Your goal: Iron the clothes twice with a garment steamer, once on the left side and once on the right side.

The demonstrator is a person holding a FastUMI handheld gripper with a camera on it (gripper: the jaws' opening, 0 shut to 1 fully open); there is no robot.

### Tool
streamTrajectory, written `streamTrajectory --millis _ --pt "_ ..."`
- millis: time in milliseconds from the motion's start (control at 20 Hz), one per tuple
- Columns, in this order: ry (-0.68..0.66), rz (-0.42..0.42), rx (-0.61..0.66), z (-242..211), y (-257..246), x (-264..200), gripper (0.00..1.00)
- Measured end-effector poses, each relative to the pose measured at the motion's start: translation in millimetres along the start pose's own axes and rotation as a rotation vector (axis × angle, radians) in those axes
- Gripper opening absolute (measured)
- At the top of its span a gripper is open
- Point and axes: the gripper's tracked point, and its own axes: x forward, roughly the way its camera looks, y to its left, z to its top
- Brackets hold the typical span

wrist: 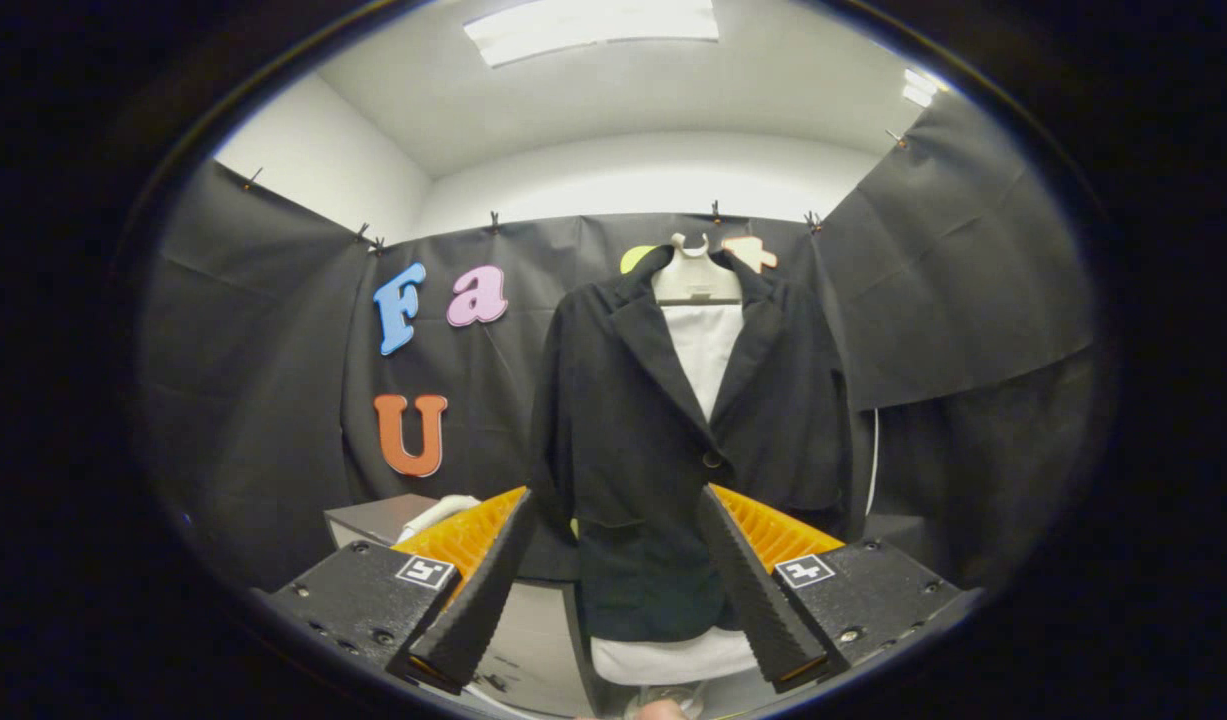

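Note:
A black blazer point(653, 430) hangs on a pale hanger point(695, 275) against the booth's black cloth wall, facing me, buttoned once at the waist. Behind its open collar and below its hem a white board point(705, 345) shows. My gripper point(616, 493) is open, fingers spread wide, nothing between them. The blazer's lower half lies beyond the fingers, framed by the gap, and is some way off. A white rounded object point(441, 511), possibly the steamer, lies just beyond the left finger point(488, 575), which partly hides it.
The white object rests on a grey cabinet top point(373, 518) left of the blazer. A thin white cord point(874, 460) runs down the wall to the right of the blazer. Black cloth closes in both sides.

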Motion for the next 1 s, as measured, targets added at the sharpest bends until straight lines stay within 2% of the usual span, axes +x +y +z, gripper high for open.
streamTrajectory --millis 250,450,700,850,1000 --pt "0.072 0.059 0.025 -28 56 29 1.0" --pt "0.222 0.197 0.072 -63 124 65 1.0" --pt "0.356 0.347 0.106 -90 196 132 1.0" --pt "0.426 0.371 0.07 -105 224 179 1.0" --pt "0.505 0.354 0.008 -129 250 223 1.0"
